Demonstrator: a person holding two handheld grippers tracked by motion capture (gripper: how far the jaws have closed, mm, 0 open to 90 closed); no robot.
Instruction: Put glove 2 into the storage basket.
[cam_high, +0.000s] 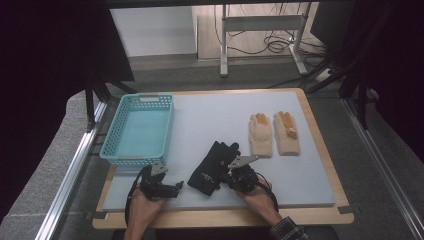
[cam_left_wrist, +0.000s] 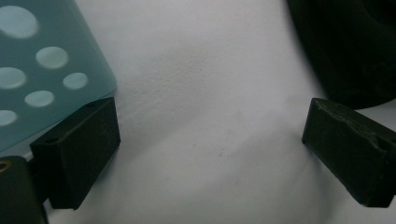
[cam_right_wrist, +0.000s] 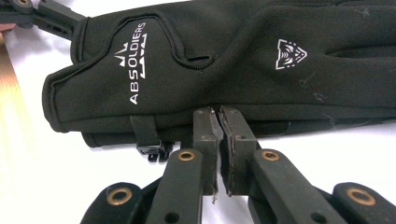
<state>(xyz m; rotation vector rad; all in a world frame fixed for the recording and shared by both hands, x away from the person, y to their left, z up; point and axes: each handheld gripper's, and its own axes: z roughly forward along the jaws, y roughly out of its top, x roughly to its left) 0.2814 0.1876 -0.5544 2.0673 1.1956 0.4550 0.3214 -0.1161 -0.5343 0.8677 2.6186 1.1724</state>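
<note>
Right gripper view: right gripper (cam_right_wrist: 218, 116) is clenched at the near long edge of the black gloves (cam_right_wrist: 224, 65), cuff left, pinch unclear; basket (cam_high: 137, 127) lies far-left beyond the splayed, empty left gripper (cam_high: 170, 189).

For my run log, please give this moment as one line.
left tool: open, on mat beside basket | right tool: shut at black gloves edge, grip unclear | beige gloves: untouched

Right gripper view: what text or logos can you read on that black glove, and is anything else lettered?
"ABSOLDIERS", white, with a small peak mark above it, on the cuff of the black glove.
A white triangular emblem on the glove's back holds no readable letters.
Teal basket and cream gloves: no text visible.
</note>
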